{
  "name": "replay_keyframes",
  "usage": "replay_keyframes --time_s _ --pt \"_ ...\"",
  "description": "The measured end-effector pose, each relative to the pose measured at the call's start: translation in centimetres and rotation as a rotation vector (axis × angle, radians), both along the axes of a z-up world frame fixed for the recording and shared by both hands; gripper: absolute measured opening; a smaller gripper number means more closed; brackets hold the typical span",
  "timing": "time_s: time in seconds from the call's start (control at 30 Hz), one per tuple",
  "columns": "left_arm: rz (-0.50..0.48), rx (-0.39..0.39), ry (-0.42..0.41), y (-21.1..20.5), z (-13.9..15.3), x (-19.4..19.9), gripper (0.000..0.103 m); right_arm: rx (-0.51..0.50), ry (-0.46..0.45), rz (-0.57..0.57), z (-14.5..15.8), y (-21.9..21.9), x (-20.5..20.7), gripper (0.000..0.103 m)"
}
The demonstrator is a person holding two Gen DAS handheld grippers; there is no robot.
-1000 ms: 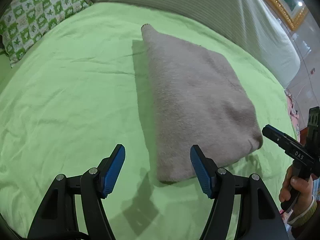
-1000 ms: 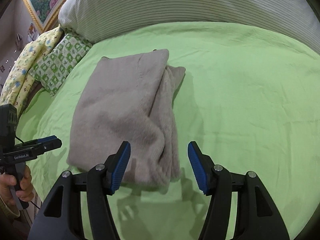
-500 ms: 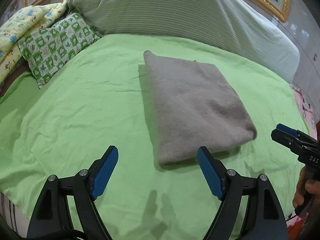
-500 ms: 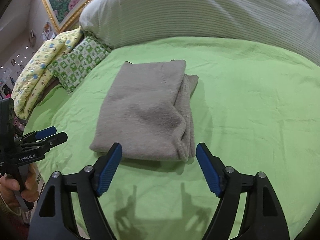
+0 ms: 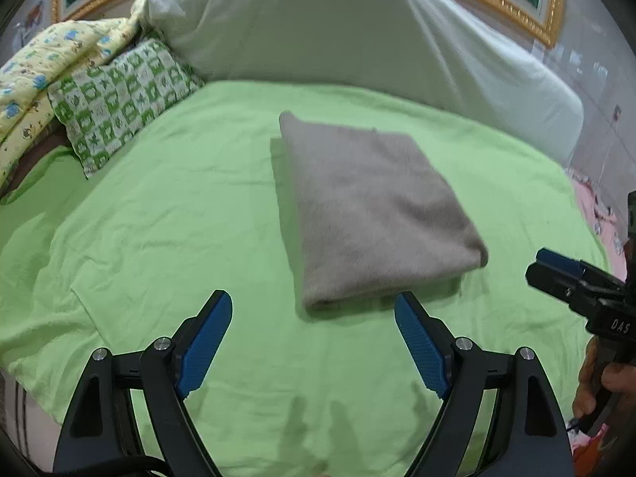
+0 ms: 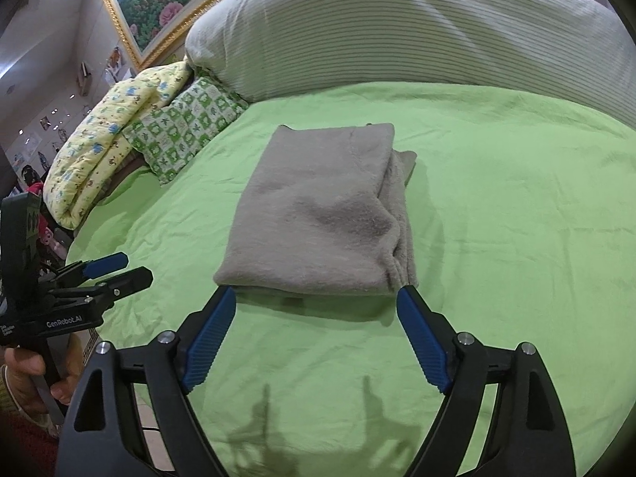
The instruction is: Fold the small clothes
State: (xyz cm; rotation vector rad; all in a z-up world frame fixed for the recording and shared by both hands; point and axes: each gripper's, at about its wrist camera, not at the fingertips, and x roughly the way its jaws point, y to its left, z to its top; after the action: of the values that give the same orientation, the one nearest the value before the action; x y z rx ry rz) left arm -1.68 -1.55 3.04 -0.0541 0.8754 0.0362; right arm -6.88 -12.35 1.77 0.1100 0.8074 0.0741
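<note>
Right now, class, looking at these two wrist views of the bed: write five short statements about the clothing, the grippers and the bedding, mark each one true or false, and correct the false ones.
1. The grey garment lies folded on the green sheet. True.
2. The left gripper is clamped on the garment. False: its jaws stand open, nothing between them.
3. The right gripper is open and empty. True.
4. A green-and-white patterned pillow lies on top of the garment. False: it lies apart, at the bed's left side.
5. The sheet is blue. False: it is green.
</note>
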Motion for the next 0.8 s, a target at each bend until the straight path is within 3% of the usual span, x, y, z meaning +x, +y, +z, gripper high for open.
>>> replay_keyframes --time_s 0.13,0.3,0.8 --pt "0.066 0.03 -0.056 0.0 0.7 -0.2 0.084 -0.015 -0.034 0.008 0.9 0.5 -0.1 0.087" --pt "0.101 0.021 -0.064 0.2 0.2 0.5 0.084 -0.09 -0.049 -0.011 0.6 1.0 0.4 0.1" --pt "0.04 0.051 0.003 -1.7 -4.1 1.5 0.084 -0.088 0.032 -0.014 -3.0 0.9 1.8 0.1"
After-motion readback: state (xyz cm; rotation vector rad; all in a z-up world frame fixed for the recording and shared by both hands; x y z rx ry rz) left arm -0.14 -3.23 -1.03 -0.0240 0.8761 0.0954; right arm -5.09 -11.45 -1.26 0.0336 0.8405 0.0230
